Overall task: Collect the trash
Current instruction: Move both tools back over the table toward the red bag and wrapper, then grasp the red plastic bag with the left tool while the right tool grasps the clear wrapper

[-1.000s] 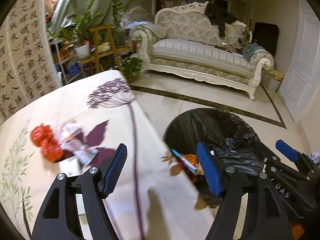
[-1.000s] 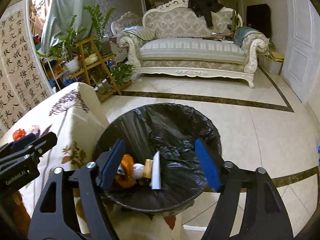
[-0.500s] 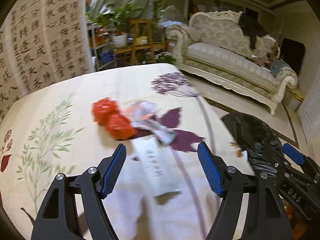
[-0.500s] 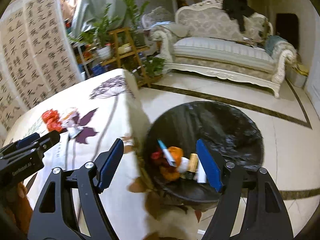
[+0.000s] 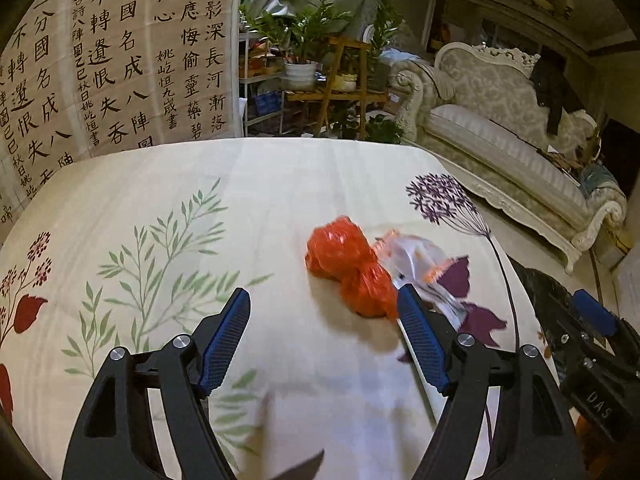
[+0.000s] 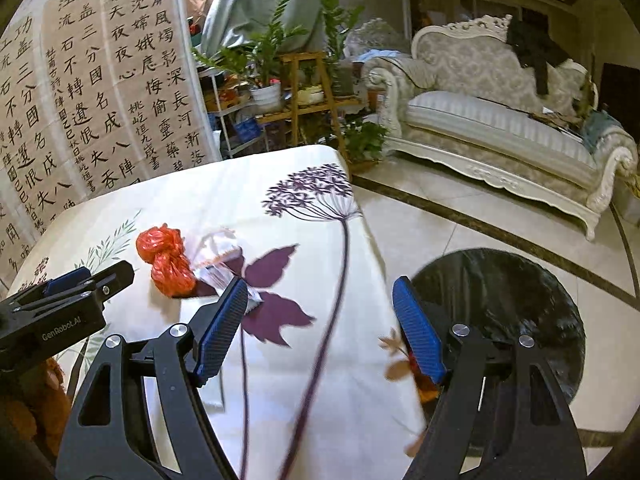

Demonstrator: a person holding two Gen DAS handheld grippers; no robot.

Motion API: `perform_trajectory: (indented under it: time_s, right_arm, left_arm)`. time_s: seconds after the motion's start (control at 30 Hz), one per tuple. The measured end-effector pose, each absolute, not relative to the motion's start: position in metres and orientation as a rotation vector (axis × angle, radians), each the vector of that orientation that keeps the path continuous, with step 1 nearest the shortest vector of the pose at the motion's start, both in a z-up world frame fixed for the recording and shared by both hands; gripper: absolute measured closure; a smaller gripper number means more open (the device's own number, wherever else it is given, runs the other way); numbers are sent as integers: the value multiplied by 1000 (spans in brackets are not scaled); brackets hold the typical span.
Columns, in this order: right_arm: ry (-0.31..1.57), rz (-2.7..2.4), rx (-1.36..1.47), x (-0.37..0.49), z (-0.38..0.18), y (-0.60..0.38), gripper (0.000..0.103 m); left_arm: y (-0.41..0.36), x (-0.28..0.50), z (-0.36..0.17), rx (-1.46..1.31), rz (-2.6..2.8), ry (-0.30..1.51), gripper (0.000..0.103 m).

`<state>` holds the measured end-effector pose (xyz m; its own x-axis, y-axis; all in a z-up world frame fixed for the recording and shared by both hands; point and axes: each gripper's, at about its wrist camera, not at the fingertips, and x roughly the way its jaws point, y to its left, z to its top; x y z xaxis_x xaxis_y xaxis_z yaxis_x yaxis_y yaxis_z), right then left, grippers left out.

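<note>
On tablecloth (image 5: 280,200): crumpled red bag (image 5: 348,268).

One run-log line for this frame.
left gripper: opening, empty | right gripper: open, empty | red bag, clear wrapper: on table | bin: floor

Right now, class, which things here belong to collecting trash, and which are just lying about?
Job:
red plastic bag
clear wrapper
black-lined bin

Lying about:
sofa
potted plants
calligraphy sheets
</note>
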<state>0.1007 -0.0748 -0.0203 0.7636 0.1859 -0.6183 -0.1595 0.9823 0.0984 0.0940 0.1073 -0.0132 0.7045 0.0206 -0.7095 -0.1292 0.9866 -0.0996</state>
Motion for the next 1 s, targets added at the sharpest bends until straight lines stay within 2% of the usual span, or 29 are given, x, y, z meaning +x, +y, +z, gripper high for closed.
perform_trajectory:
  time_s: [0.5, 0.53, 0.6, 0.67, 0.7, 1.0]
  right_arm:
    - [706, 175, 29, 131, -28, -63, 30]
    - [711, 178, 26, 132, -29, -62, 30]
    - [716, 183, 24, 133, -31, -59, 30]
    - [722, 190, 23, 135, -33, -56, 30]
    - [724, 193, 21, 136, -33, -54, 30]
    - [724, 240, 3, 141, -32, -30, 30]
  left_arm:
    - [107, 140, -39, -183, 56, 863, 29]
    - [108, 140, -40, -185, 53, 866, 30]
    - [110, 139, -42, -186, 40, 869, 42]
    - [112, 138, -43, -192, 11, 866, 57]
    - [113, 138, -43, -195, -4, 861, 60]
    - [135, 124, -33, -175, 31, 832, 64]
